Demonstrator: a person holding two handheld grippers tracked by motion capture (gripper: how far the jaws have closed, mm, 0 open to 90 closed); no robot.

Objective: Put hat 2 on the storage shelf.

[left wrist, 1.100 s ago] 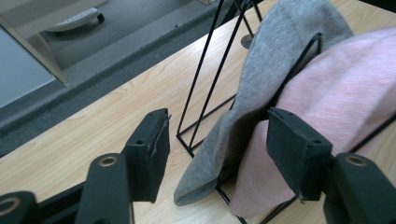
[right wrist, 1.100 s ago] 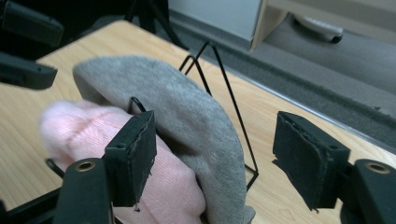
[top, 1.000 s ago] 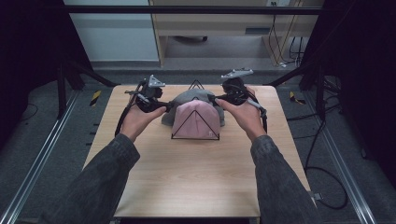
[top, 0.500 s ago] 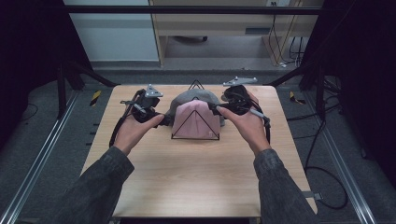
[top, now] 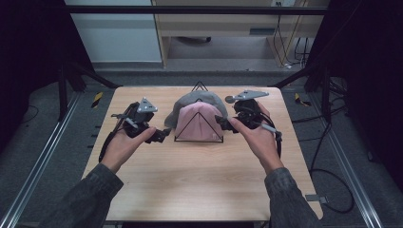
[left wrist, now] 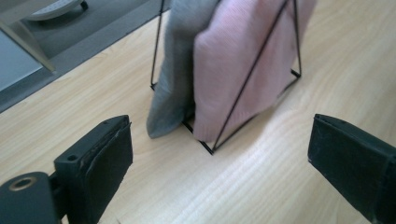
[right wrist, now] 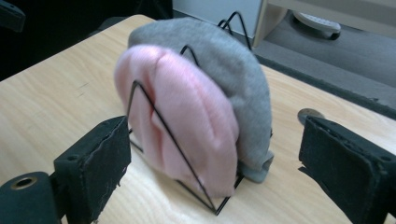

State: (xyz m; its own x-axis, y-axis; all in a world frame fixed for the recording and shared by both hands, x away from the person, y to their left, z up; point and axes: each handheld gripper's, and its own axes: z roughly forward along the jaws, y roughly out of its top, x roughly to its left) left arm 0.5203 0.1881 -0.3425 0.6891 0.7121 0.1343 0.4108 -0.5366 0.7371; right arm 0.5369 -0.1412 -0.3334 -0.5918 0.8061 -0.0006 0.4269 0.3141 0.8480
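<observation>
Two soft knitted hats, a pink hat point(top: 198, 122) in front and a grey hat point(top: 190, 100) behind it, stand upright in a black wire rack point(top: 198, 137) mid-bench point(top: 190, 185). Both look light, limp and unbreakable, best pinched at a lower edge clear of the wires. The left tongs point(top: 164, 135) and right tongs point(top: 222, 123) flank the rack, both wide open and empty; no writing is legible.
</observation>
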